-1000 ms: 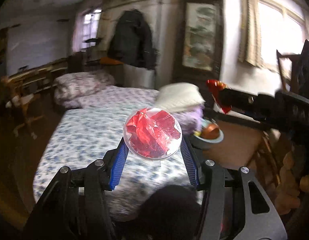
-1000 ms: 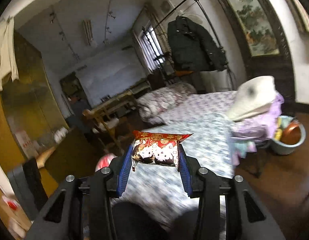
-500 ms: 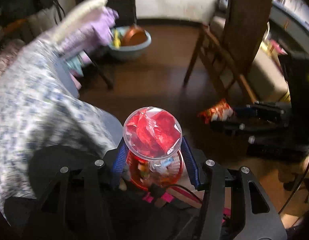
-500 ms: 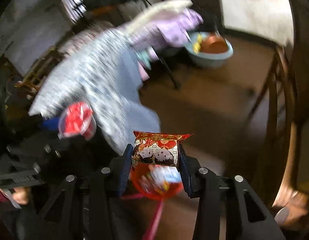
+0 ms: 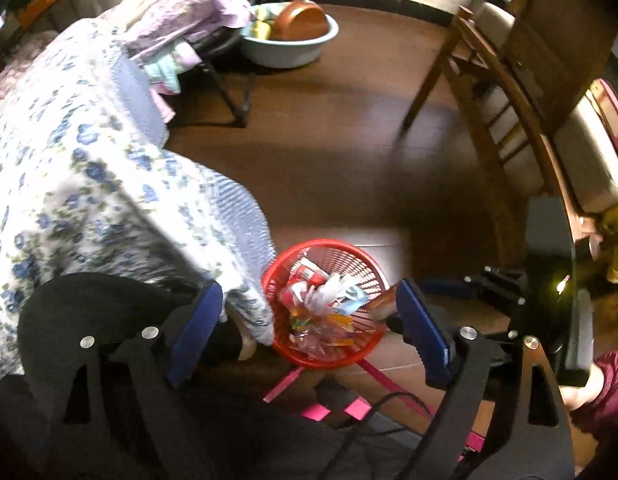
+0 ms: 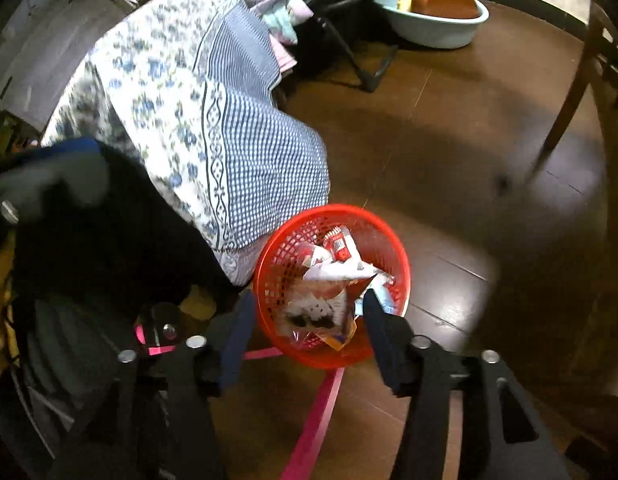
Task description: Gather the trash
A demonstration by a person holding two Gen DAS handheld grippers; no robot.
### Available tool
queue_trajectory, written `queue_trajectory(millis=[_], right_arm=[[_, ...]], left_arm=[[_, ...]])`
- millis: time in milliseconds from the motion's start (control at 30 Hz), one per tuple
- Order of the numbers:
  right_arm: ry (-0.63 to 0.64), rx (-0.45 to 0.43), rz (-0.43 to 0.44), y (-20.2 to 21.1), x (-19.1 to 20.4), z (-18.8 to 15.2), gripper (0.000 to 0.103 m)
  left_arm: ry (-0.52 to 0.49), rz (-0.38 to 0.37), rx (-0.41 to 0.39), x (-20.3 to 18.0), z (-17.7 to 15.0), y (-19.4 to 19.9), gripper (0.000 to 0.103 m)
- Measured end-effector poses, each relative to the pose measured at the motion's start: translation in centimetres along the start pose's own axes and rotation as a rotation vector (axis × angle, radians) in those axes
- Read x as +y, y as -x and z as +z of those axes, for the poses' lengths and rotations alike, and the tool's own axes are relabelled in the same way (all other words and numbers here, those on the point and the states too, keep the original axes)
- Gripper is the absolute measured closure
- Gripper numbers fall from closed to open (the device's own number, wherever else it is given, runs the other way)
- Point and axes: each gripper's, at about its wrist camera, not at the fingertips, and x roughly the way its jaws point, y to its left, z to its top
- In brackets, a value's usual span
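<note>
Now both grippers hang over the red basket [image 5: 324,307], jaws spread wide and empty: the left gripper [image 5: 309,320] and the right gripper [image 6: 305,328] each frame it low in centre frame. Wrappers [image 6: 333,276] lie inside the basket, which sits on the floor [image 5: 349,152] beside the bedspread [image 6: 213,128], within easy reach for drops.

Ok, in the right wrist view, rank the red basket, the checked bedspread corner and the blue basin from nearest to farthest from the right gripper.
From the right gripper:
1. Red basket, directly ahead on the floor, trash inside.
2. Checked bedspread corner, ahead to the left, hanging over the bed's edge.
3. Blue basin, far ahead, upper right.
</note>
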Motion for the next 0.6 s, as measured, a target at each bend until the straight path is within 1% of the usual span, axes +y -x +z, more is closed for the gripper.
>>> queue_trajectory(millis=[133, 200, 333, 400, 500, 600], right_arm=[[0.041, -0.005, -0.039, 0.5, 1.0, -0.1, 0.047], [0.048, -0.004, -0.061, 1.1, 1.1, -0.2, 0.042], [0.043, 0.013, -0.093, 2.5, 1.3, -0.2, 0.038], [0.038, 0.031, -0.116, 3.3, 1.5, -0.3, 0.028], [0.035, 0.069, -0.138, 3.9, 1.5, -0.5, 0.023], [0.029, 0.099, -0.143, 4.1, 1.4, -0.8, 0.022]], left_arm=[[0.026, 0.028, -0.015, 0.6, -0.4, 1.1, 0.017], [0.032, 0.041, -0.025, 0.8, -0.4, 1.5, 0.017], [0.014, 0.077, -0.05, 0.5, -0.7, 2.4, 0.017], [-0.005, 0.088, -0.056, 0.1, -0.9, 2.7, 0.017], [-0.019, 0.086, -0.052, -0.2, -1.1, 2.8, 0.017], [-0.024, 0.079, -0.05, -0.4, -1.4, 3.0, 0.017]])
